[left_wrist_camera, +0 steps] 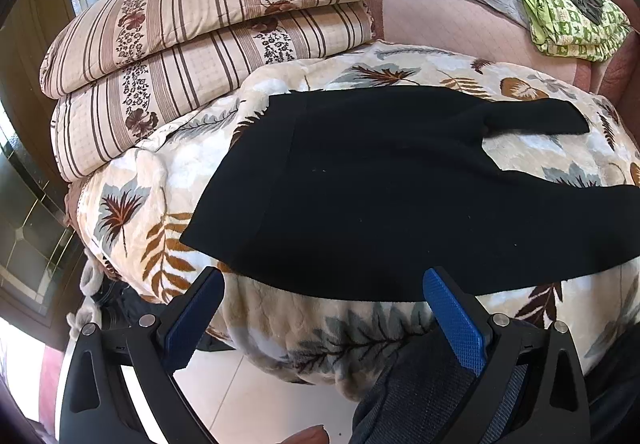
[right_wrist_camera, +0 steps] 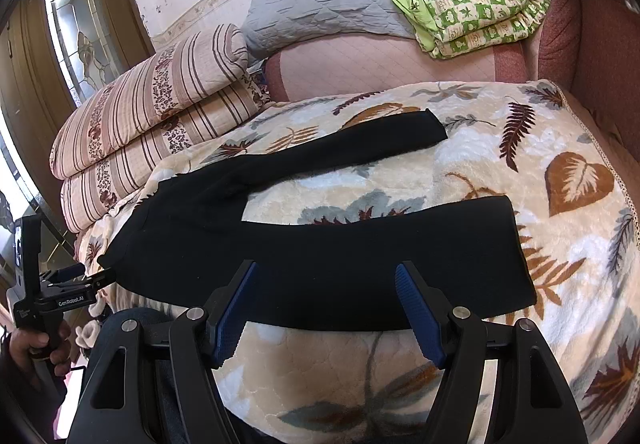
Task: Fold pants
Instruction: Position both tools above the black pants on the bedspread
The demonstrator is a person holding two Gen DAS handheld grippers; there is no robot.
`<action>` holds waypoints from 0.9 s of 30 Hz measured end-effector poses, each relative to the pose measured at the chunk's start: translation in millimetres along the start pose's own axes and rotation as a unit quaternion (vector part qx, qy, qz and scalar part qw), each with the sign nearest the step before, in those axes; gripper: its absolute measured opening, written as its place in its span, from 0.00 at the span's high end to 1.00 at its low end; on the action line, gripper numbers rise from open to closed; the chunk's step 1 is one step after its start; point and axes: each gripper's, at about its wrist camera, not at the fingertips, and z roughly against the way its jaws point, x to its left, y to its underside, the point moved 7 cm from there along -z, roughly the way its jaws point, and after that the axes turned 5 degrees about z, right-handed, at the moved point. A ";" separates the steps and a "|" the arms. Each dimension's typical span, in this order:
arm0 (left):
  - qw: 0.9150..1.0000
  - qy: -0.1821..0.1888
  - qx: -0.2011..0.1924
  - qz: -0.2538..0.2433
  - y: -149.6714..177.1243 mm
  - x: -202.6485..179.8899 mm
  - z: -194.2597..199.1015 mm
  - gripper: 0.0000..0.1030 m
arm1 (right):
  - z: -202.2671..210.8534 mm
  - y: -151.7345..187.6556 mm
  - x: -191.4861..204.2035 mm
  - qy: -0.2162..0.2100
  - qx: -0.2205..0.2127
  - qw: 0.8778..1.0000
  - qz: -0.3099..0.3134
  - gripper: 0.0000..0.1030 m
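Black pants [left_wrist_camera: 380, 188] lie spread flat on a leaf-patterned blanket [left_wrist_camera: 132, 184], waist to the left, two legs running right and apart. In the right wrist view the pants [right_wrist_camera: 320, 252] show both legs, the near one ending at the right. My left gripper [left_wrist_camera: 322, 286] is open, its tips just at the pants' near edge by the waist, holding nothing. My right gripper [right_wrist_camera: 326, 276] is open over the near leg's front edge, holding nothing. The left gripper [right_wrist_camera: 86, 274] also shows at the far left of the right wrist view, by the waist corner.
A folded striped quilt [left_wrist_camera: 200, 24] is stacked left of the blanket [right_wrist_camera: 520, 148]. A grey quilted pad [right_wrist_camera: 320, 8] and a green patterned bundle [right_wrist_camera: 480, 0] lie at the back on a pink sofa [right_wrist_camera: 580, 44]. White floor tiles [left_wrist_camera: 248, 396] lie below the blanket's front edge.
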 end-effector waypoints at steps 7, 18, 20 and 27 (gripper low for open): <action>1.000 -0.009 -0.012 -0.009 0.3 -1.4 1.7 0.02 | 0.2 -0.1 0.2 0.000 0.000 1.000 -0.001 0.30; 0.998 -0.019 -0.059 -0.002 0.2 -1.0 15.6 0.02 | 2.7 -0.4 -1.9 0.012 0.001 1.000 0.003 0.28; 0.998 -0.010 -0.069 0.003 -2.5 -1.0 20.6 0.02 | 7.0 -1.5 -1.5 0.015 -0.006 1.000 0.010 0.28; 0.994 0.005 -0.106 -0.008 -19.9 -19.0 48.6 0.01 | 36.5 -11.3 2.4 0.067 -0.063 0.995 0.024 0.15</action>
